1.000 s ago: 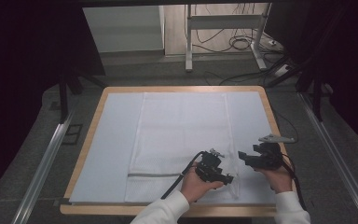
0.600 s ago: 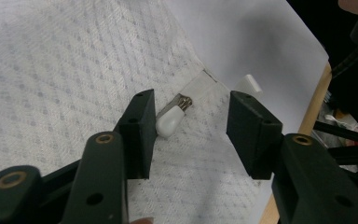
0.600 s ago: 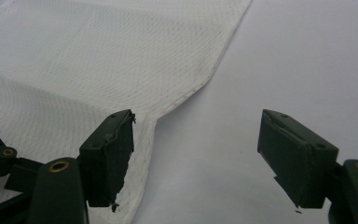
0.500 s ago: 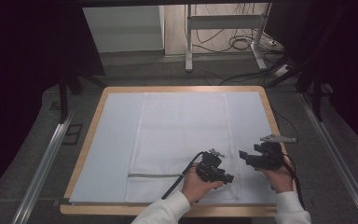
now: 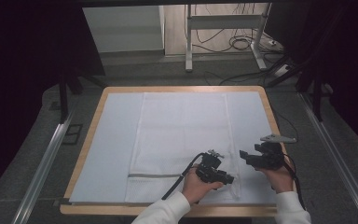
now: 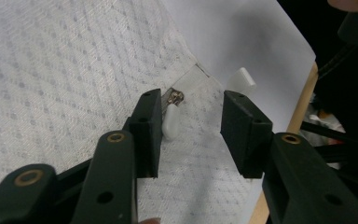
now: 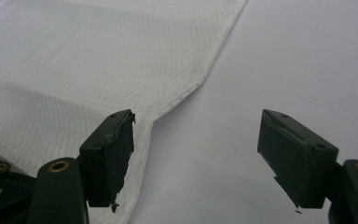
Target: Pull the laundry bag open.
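Between the left gripper's (image 6: 191, 126) 2 black jaws, in the left gripper view, sits a small white zipper pull (image 6: 171, 122) hanging from a metal slider (image 6: 175, 97); the jaws have just been closing toward it, yet a clear gap remains and the pads do not press on anything, with the pull just beside the left-hand pad. That pull belongs to a white mesh bag (image 5: 184, 144), a thin, woven, quilted-looking cloth lying flat on the pale sheet (image 5: 116, 140) that covers the wooden-rimmed table (image 5: 86, 144); the zipper (image 5: 154, 176) runs across the bag near the person's edge, and the gripper hovers at its right end, close to the bag's near right corner. Farther right, the right gripper (image 5: 254, 156) hangs just past the bag's side edge with its jaws spread wide and nothing between them; its own view shows the hem (image 7: 186, 91) curving off to the left jaw and bare sheet ahead. I judge the bag light, limp and apt to bunch or slide if dragged, so pinning the fabric beside the zipper with 1 gripper would help. The pull is small, smooth and likely slippery; gripping it squarely across its flat faces, near the slider, looks safest.
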`<state>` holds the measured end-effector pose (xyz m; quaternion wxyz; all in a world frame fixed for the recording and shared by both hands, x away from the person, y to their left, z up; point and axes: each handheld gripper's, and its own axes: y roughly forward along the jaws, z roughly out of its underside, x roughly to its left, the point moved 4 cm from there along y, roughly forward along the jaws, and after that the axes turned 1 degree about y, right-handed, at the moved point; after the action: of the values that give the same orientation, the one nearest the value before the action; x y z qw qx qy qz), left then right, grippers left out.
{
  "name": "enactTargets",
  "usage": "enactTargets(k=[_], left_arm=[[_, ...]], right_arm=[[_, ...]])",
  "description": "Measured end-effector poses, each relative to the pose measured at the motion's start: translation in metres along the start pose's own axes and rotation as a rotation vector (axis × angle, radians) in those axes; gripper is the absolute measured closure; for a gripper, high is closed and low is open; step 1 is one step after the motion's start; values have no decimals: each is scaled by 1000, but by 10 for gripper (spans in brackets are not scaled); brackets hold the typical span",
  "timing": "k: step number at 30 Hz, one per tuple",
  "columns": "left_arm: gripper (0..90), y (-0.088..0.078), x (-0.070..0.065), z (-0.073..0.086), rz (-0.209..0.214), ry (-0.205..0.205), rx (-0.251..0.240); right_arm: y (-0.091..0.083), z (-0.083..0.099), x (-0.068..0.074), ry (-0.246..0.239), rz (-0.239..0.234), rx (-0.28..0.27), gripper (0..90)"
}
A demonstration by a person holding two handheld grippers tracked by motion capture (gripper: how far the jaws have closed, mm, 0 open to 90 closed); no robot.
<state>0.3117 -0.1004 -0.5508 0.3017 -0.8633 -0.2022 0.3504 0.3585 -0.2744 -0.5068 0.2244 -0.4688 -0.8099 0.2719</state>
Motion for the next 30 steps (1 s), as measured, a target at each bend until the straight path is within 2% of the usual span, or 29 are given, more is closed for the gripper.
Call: enactTargets(k=[8,13,20,30], left_arm=[[666,2,0,-1,-32,25,-1],[704,5,-3,-3,-80,71,9],[800,5,-2,-2,-111,96,1],[841,6,0,-3,-97,102,-11]], right_arm=[[0,0,0,-1,9,-1,264],[1,1,0,-3,16,3,263],[0,0,-1,-2,20,-3,264],[0,1,-3,4,32,-4,263]])
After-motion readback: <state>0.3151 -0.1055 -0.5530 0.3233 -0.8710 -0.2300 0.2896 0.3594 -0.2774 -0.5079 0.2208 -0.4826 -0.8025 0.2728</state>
